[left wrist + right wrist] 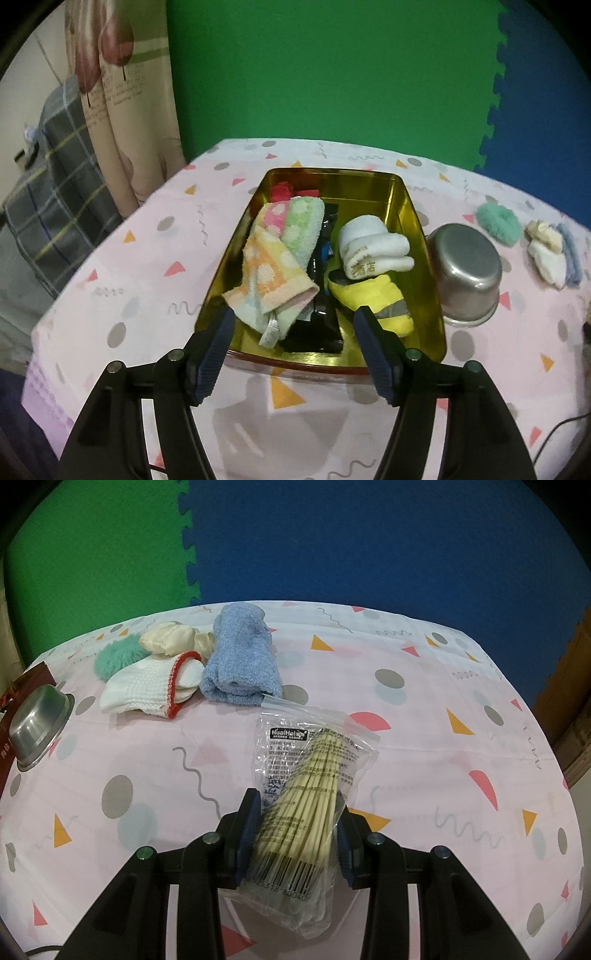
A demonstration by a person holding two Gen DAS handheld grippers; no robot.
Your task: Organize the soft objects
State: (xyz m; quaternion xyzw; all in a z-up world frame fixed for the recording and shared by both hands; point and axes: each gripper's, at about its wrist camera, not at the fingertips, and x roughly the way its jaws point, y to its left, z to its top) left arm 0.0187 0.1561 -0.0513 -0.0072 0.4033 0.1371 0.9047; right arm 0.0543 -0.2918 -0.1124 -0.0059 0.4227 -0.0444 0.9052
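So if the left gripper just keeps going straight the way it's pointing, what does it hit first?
Probably the near rim of the gold tin, then the black packet lying inside it between the dotted towel and the yellow cloth. The left gripper has open, empty jaws; depth is hard to judge here.

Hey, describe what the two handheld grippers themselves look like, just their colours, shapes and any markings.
Both look alike. The left gripper and right gripper have glossy black plastic frames that splay into angular linkage arms with round silver pivot pins. Their jaws carry dark blue ribbed pads. No lettering, hands or sleeves show; a thin dark cable trails at the left view's edge.
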